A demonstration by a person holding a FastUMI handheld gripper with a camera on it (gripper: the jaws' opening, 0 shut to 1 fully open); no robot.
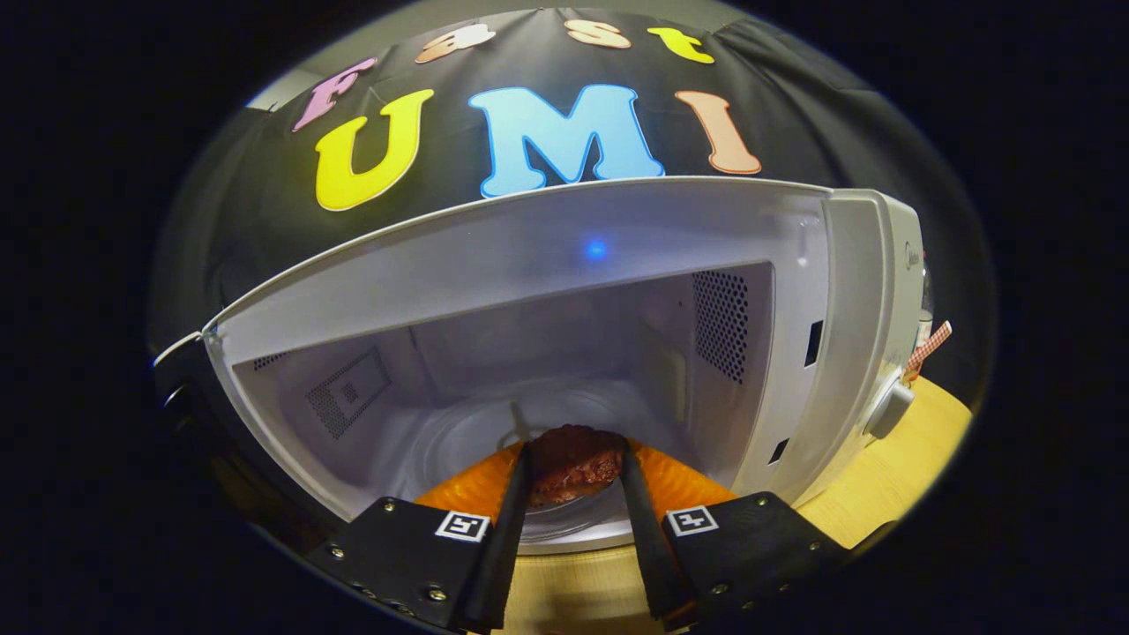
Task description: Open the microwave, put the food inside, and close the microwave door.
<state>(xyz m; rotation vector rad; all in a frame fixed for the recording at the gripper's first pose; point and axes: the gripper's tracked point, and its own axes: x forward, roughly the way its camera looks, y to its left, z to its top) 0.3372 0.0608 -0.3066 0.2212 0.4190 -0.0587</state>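
Placing step: gripper [573, 459] pinches the food [573, 463] at the microwave [547, 265] mouth. Next, I'd guess: push deeper, lower, let go.

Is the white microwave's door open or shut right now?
Open. The white microwave shows its bare cavity, with the brown piece of food held between the gripper fingers at the opening, above the orange plate.

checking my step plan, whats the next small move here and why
Probably ease the gripper forward into the microwave. The fingers clamp the brown food, which sits only at the cavity mouth above the orange plate, with the door swung open.
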